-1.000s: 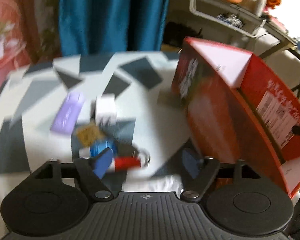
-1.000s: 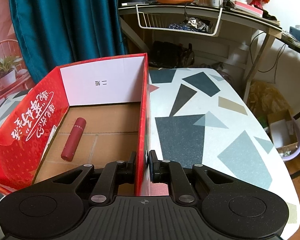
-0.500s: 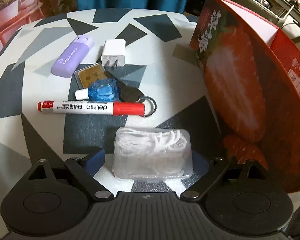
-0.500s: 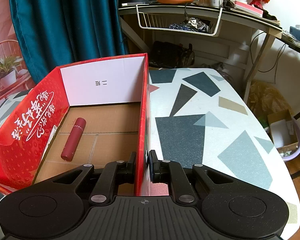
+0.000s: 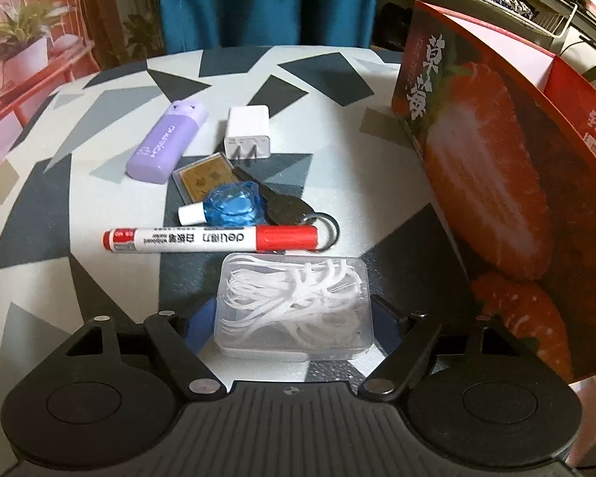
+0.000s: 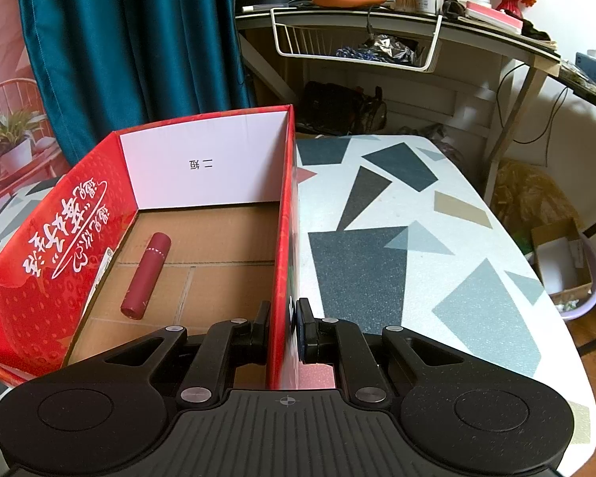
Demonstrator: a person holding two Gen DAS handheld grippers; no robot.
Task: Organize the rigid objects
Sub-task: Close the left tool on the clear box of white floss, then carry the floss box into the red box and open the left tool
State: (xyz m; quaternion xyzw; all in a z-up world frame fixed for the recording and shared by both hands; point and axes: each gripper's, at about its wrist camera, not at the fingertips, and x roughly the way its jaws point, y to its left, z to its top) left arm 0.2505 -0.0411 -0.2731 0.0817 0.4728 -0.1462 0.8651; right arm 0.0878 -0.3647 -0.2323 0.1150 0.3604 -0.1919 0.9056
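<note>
Left wrist view: the left claw (image 5: 294, 318) is spread wide around a clear floss-pick case (image 5: 294, 304) on the tabletop (image 5: 39, 206), its fingers not touching it, the case's long axis running across the gap. Just beyond lies a red whiteboard marker (image 5: 214, 238), parallel, cap rightward. The right claw (image 6: 284, 328) pinches the red box (image 6: 284, 238) wall; a maroon tube (image 6: 147, 276) lies inside.

left cam looks dim and soft to me | right cam bright, sharp, window glare top right | fisheye bends edges
</note>
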